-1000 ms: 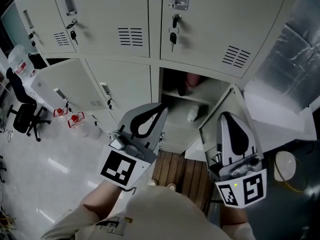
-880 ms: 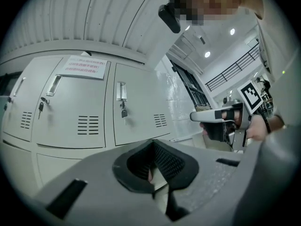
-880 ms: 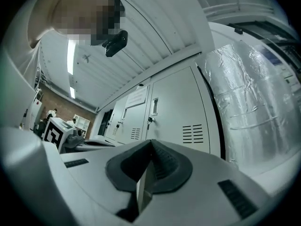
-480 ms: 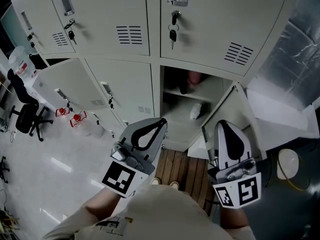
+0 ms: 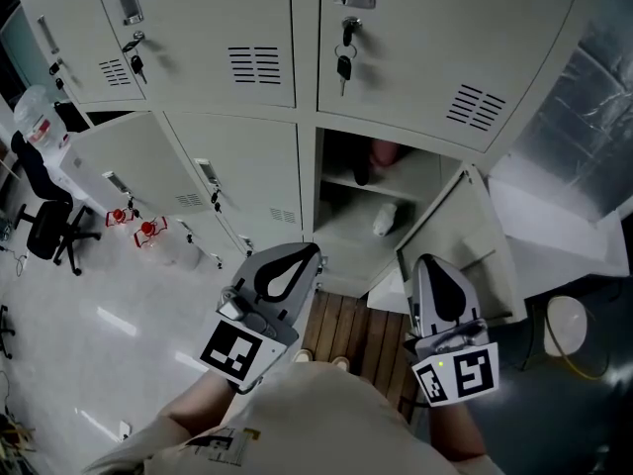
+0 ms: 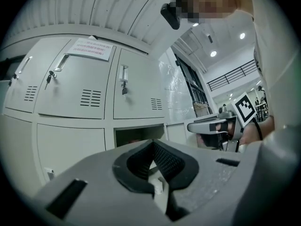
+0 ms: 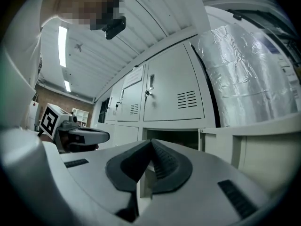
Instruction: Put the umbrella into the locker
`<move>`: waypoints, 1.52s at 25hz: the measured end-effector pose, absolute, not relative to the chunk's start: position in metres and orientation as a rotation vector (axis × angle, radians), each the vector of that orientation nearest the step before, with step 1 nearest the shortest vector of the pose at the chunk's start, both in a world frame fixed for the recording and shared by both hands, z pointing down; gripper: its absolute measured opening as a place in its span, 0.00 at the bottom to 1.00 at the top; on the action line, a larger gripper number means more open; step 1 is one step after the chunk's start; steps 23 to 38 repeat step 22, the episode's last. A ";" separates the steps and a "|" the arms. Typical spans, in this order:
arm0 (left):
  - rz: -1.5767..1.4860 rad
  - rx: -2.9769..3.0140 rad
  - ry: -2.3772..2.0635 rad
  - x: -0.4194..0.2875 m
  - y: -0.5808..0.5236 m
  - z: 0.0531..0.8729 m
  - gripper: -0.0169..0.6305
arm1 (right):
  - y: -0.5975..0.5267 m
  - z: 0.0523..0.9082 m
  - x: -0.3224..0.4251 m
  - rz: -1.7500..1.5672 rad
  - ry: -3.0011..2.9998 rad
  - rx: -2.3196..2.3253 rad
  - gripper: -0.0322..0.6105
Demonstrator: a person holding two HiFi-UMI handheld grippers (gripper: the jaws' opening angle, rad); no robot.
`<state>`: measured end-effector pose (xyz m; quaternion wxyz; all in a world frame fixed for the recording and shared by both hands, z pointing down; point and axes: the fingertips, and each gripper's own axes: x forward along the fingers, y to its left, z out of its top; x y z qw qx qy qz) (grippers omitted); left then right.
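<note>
What may be the umbrella (image 5: 362, 172) is a dark shape with a pinkish end at the back of the upper shelf (image 5: 401, 188) in the open locker (image 5: 341, 240); it is too dim to be sure. Below the shelf a small white thing (image 5: 384, 220) lies on the locker's floor. The door (image 5: 450, 228) stands swung out to the right, just ahead of your right tongs (image 5: 427, 263); those tongs are closed tip to tip with nothing in them. Your left tongs (image 5: 314, 253) are likewise closed and empty; both point toward the opening. Keys (image 5: 342, 67) hang from the shut locker above. A slatted wooden mat (image 5: 361, 330) lies at the locker's foot; foil-wrapped sheeting (image 5: 579, 97) stands to the right; an office chair (image 5: 45, 228) and a water bottle (image 5: 35, 117) sit well off to the left.
</note>
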<state>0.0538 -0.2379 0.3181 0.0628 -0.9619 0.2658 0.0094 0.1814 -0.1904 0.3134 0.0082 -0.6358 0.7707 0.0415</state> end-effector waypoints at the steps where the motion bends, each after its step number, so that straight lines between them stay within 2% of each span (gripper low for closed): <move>1: 0.024 -2.904 0.802 0.054 -0.238 0.319 0.04 | -0.191 0.316 0.182 0.120 2.410 -1.993 0.06; 38: 0.015 -2.904 0.843 0.054 -0.245 0.322 0.04 | -0.195 0.324 0.186 0.071 2.411 -2.000 0.06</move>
